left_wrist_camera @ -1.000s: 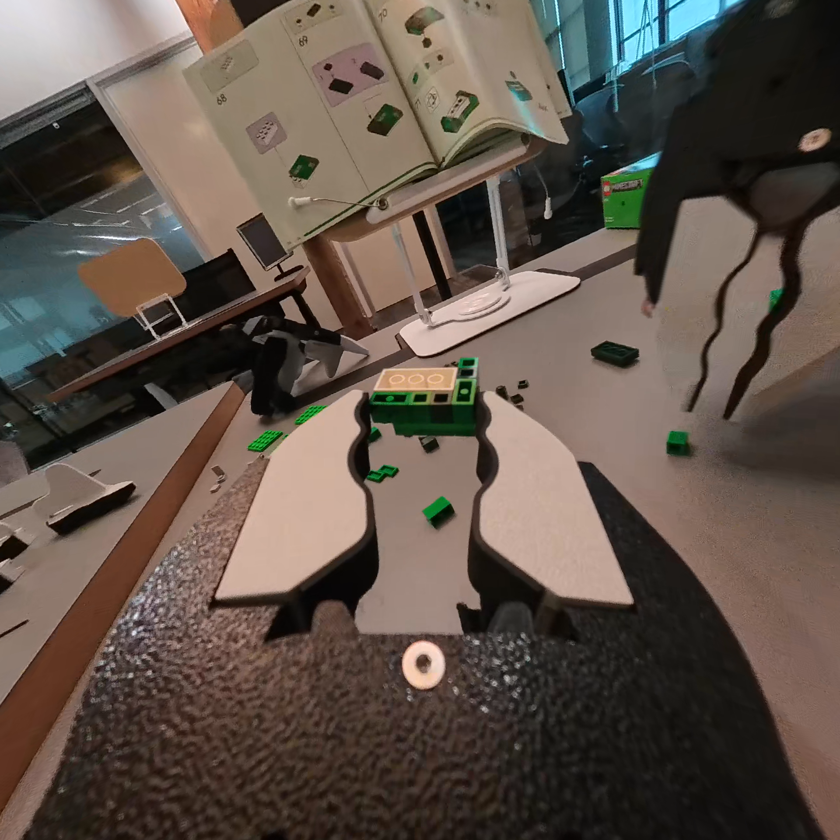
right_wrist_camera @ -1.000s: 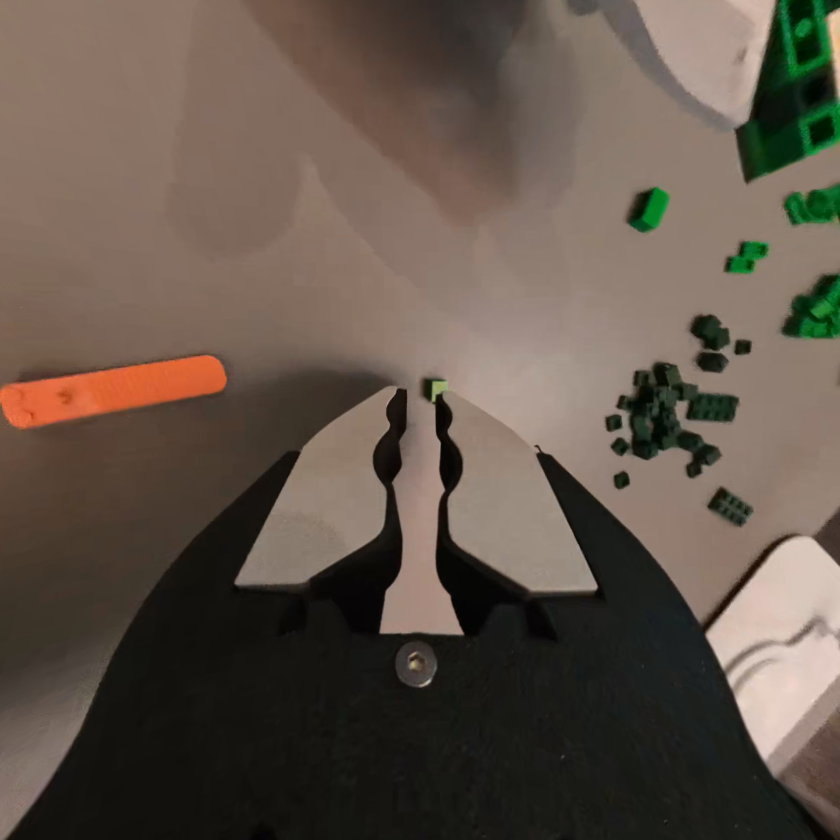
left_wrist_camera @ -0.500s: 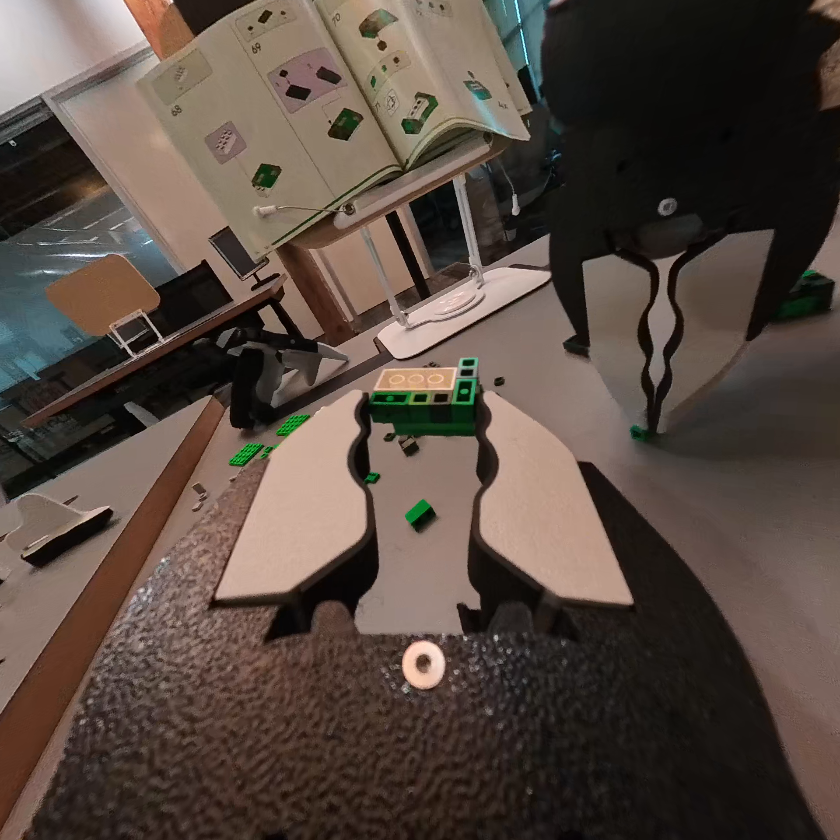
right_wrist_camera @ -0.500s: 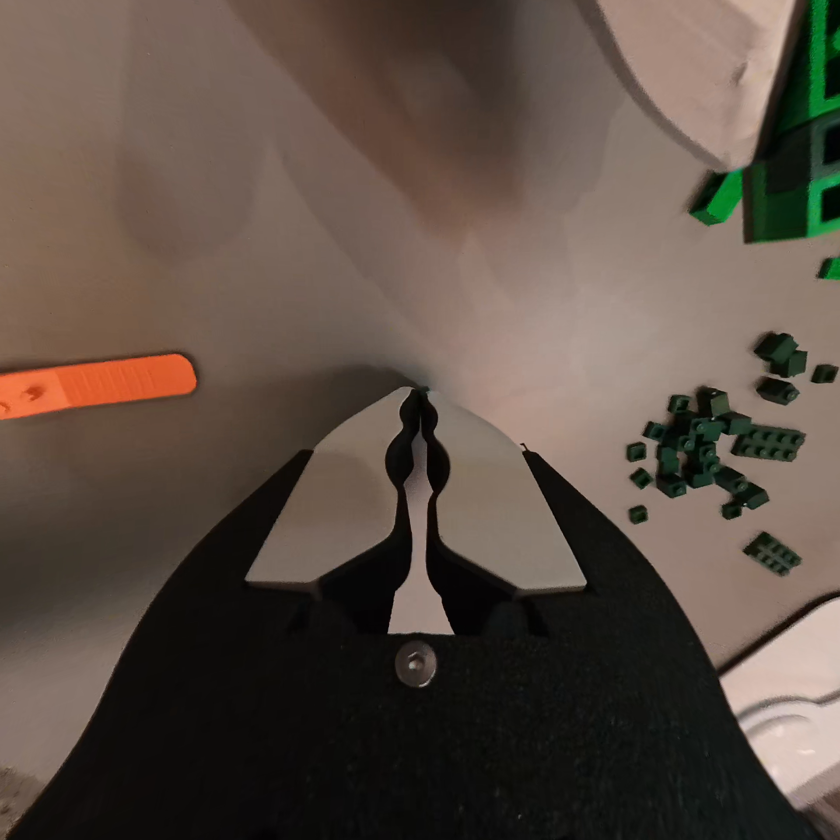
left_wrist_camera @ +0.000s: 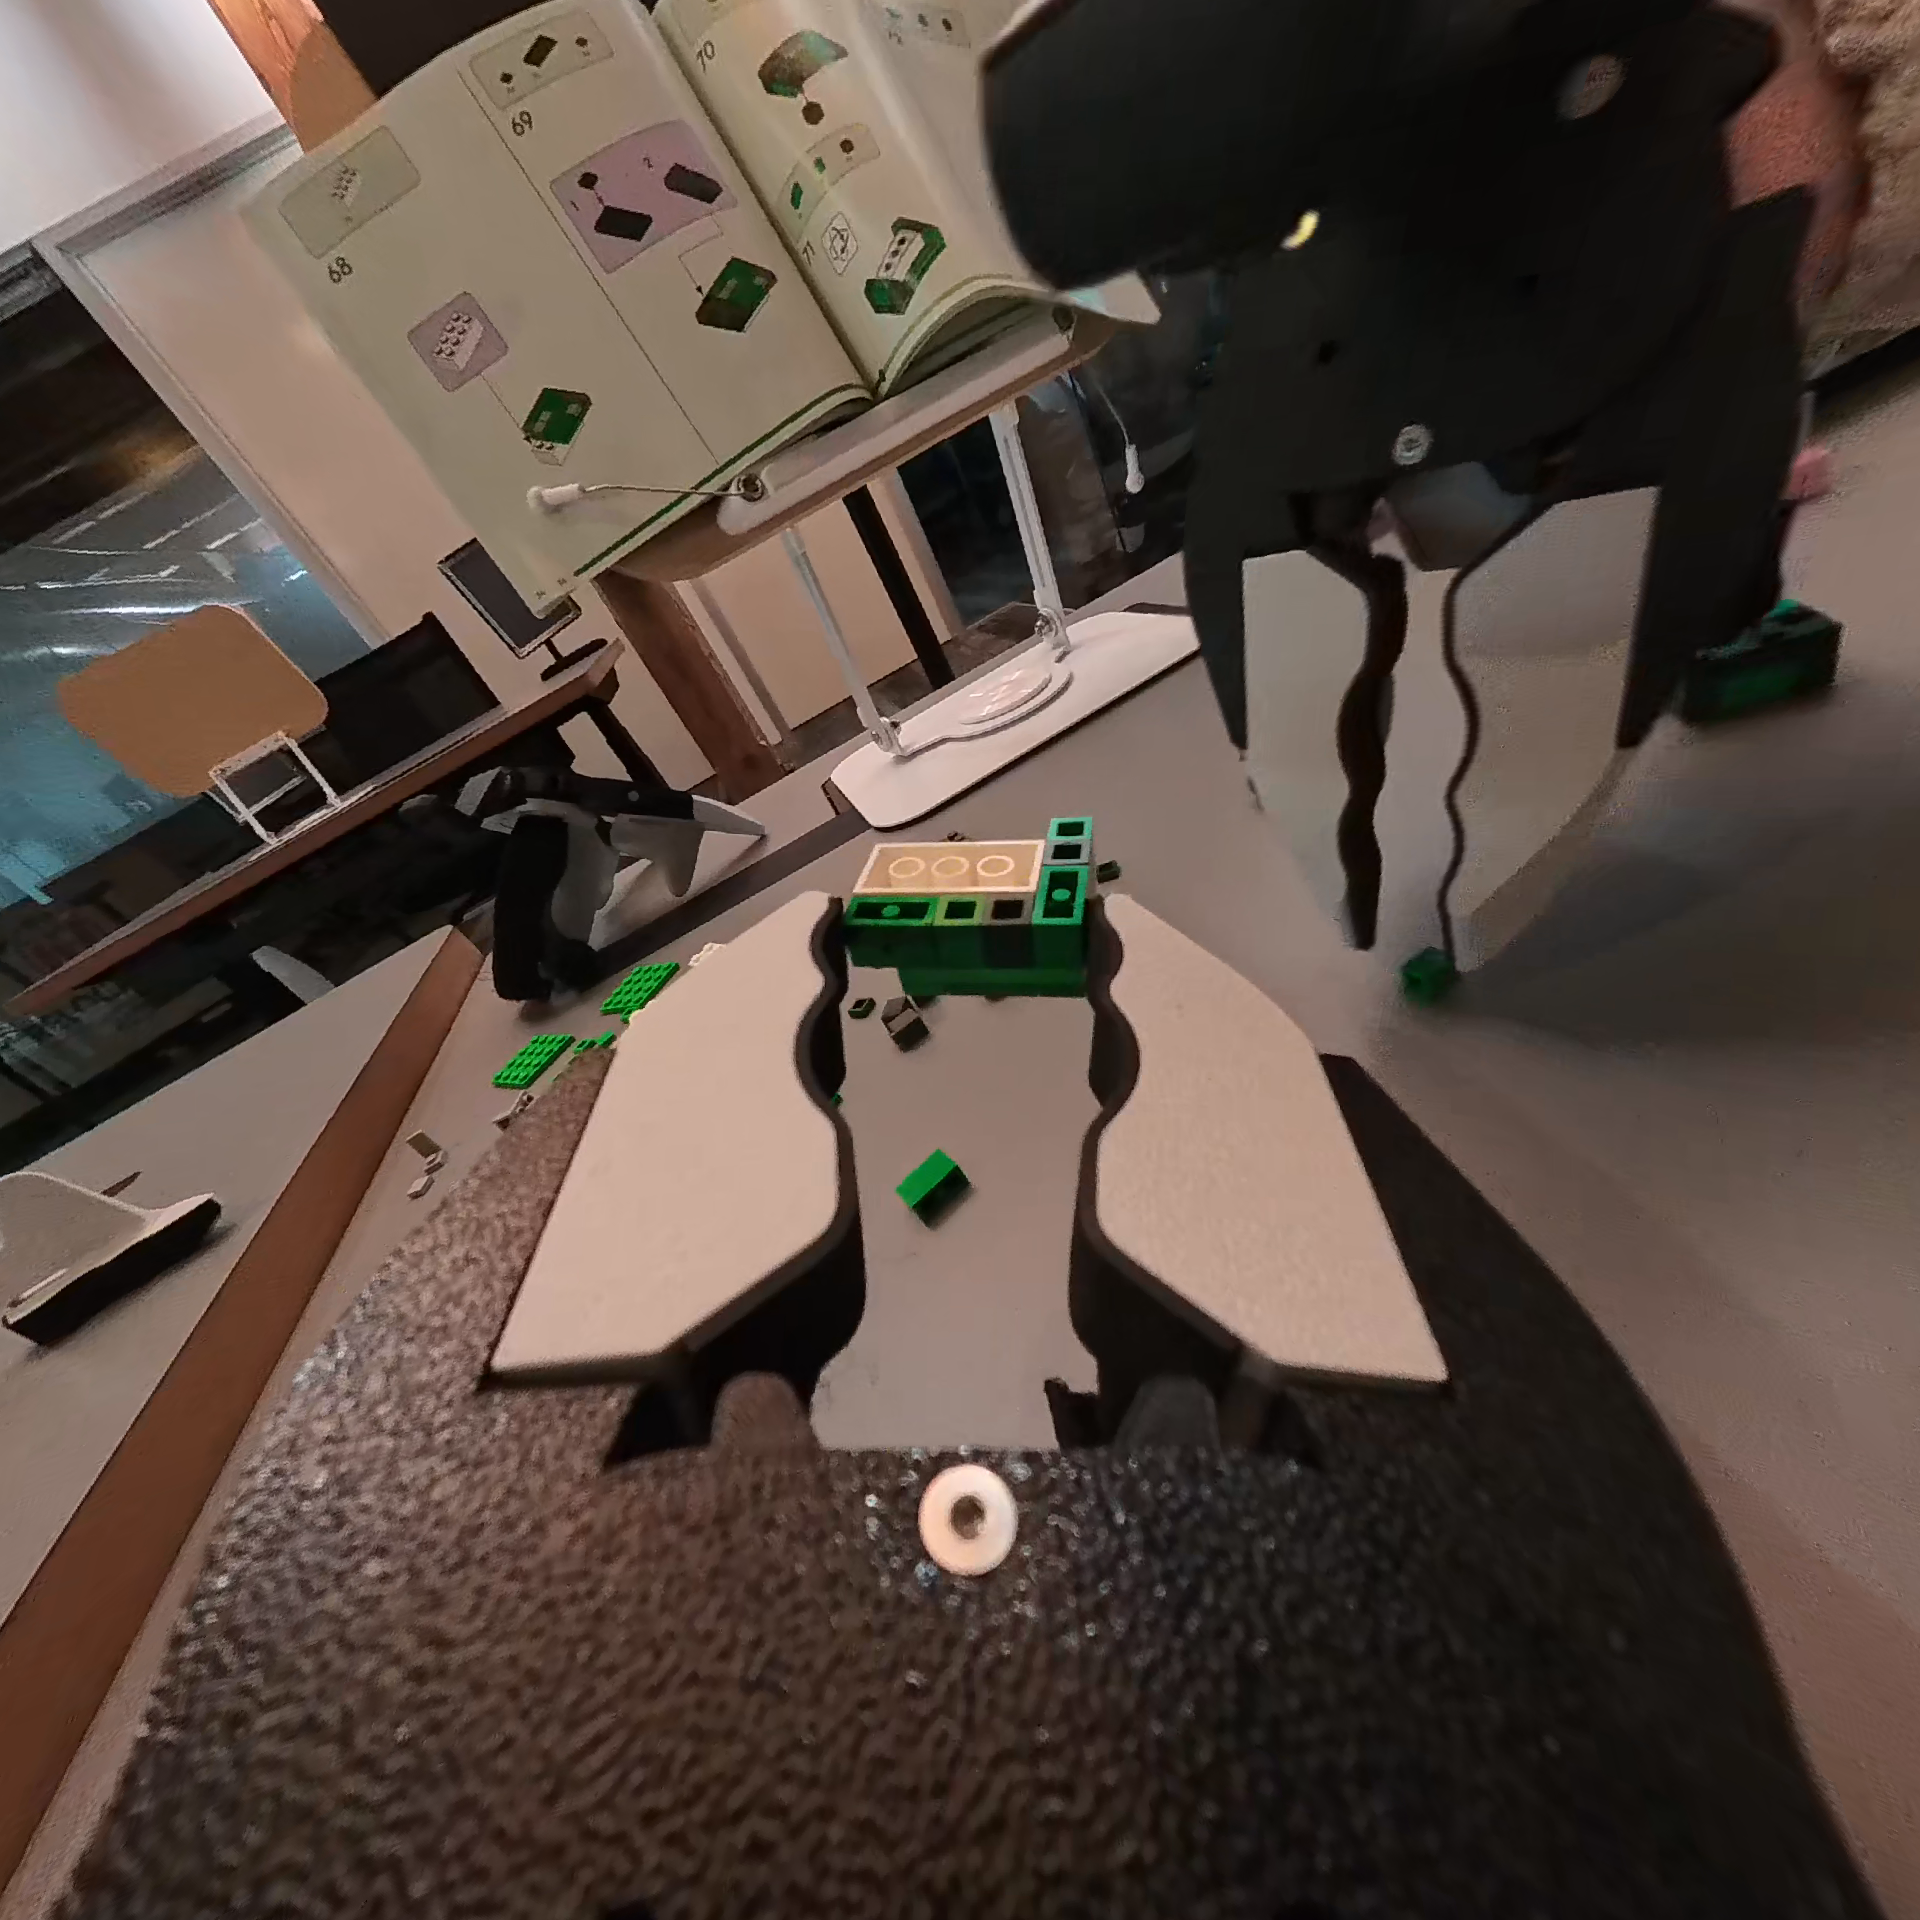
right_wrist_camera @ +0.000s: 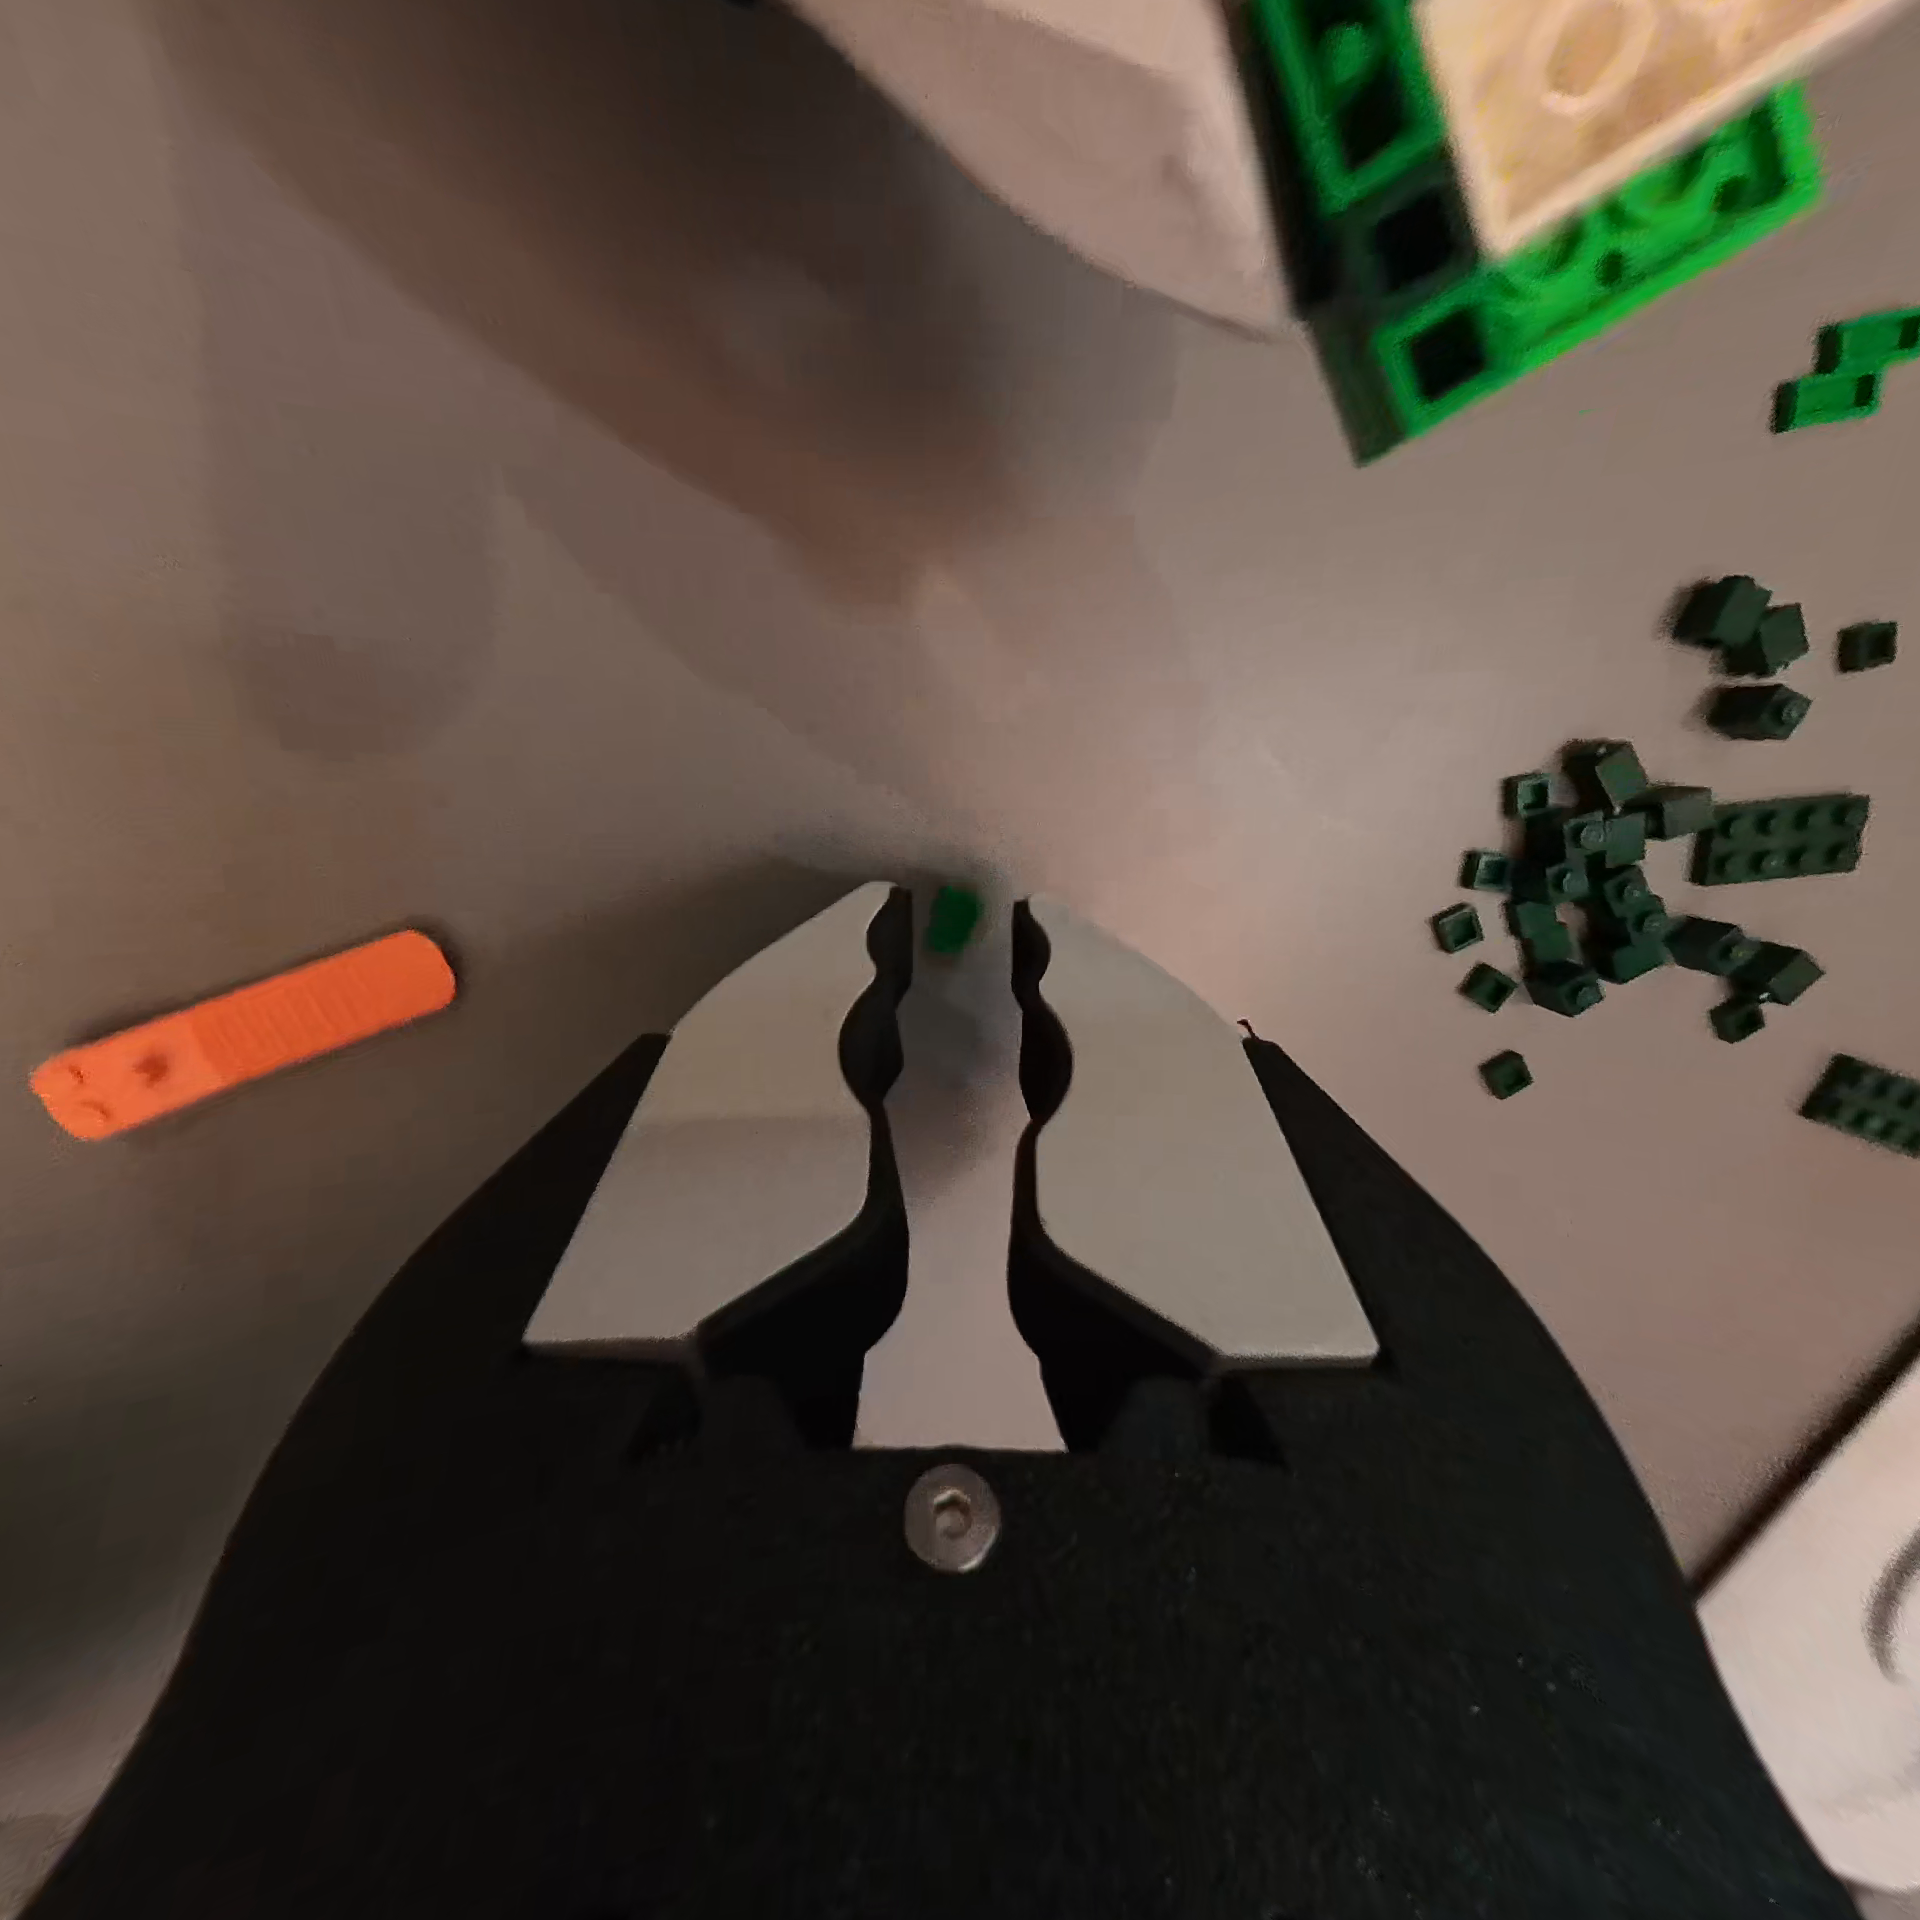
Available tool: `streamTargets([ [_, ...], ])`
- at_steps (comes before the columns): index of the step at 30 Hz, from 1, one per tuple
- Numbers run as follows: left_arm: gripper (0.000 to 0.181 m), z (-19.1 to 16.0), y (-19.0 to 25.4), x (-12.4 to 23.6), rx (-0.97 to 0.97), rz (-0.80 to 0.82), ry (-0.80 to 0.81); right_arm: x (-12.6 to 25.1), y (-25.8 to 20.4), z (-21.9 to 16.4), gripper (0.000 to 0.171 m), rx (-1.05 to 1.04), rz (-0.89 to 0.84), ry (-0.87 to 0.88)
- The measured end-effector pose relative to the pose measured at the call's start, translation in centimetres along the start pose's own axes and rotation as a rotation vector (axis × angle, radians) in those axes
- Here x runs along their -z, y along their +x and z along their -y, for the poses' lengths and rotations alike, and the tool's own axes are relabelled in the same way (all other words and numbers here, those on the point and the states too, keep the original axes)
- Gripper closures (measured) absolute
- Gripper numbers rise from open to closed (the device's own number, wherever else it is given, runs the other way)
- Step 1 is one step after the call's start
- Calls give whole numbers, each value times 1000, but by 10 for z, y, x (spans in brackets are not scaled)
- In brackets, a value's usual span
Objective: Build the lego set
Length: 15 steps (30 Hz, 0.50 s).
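My left gripper [left_wrist_camera: 966, 914] is shut on the green and white lego assembly [left_wrist_camera: 971, 904] and holds it above the grey table. The assembly also shows at the top right of the right wrist view [right_wrist_camera: 1558, 208], beside a left finger [right_wrist_camera: 1091, 156]. My right gripper [right_wrist_camera: 956, 904] points down at the table with its jaws slightly apart. A small green brick [right_wrist_camera: 954, 920] lies between its tips and does not fill the gap. In the left wrist view the right gripper [left_wrist_camera: 1405, 945] stands at the right, with that brick [left_wrist_camera: 1425, 977] on the table at its tips.
An open instruction booklet [left_wrist_camera: 623, 260] rests on a white stand [left_wrist_camera: 997, 707] at the back. An orange brick separator [right_wrist_camera: 249, 1029] lies to the left of the right gripper and a pile of dark green pieces [right_wrist_camera: 1621, 883] to its right. A loose green brick [left_wrist_camera: 933, 1187] and green plates [left_wrist_camera: 535, 1060] lie near the left gripper. The orange brick separator [right_wrist_camera: 249, 1029] sits 12 centimetres or so from the ends of my right fingers.
The right gripper closed on the small green brick half a second ago and has now opened again. It has moved nearer the held assembly. The left gripper keeps its hold.
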<state>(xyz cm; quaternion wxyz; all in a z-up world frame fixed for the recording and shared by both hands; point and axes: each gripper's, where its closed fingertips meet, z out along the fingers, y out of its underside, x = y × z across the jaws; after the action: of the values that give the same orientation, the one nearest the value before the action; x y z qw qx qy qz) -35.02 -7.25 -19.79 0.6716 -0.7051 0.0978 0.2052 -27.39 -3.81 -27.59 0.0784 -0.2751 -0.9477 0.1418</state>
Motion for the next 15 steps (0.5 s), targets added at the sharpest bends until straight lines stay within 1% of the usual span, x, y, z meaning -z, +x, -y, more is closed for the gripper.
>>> streamTargets([
  [2, 136, 0, 0, 0, -2, -2, -1, 0, 0, 2, 156, -89, 47, 1],
  [6, 136, -1, 1, 0, -7, -2, -6, 2, 8, 1, 157, -260, 70, -55],
  [7, 136, -1, 0, 0, -6, 5, -8, 3, 9, 1, 156, -313, 85, -69],
  [9, 136, -4, -5, 0, -1, 32, -23, 5, 2, 2, 147, -411, 170, -94],
  [11, 136, -6, -14, 1, 10, 76, -36, 6, 3, 2, 146, -442, 185, -116],
  [15, 136, -10, -31, 5, 30, 163, -55, 1, 5, 1, 156, -415, 161, -171],
])
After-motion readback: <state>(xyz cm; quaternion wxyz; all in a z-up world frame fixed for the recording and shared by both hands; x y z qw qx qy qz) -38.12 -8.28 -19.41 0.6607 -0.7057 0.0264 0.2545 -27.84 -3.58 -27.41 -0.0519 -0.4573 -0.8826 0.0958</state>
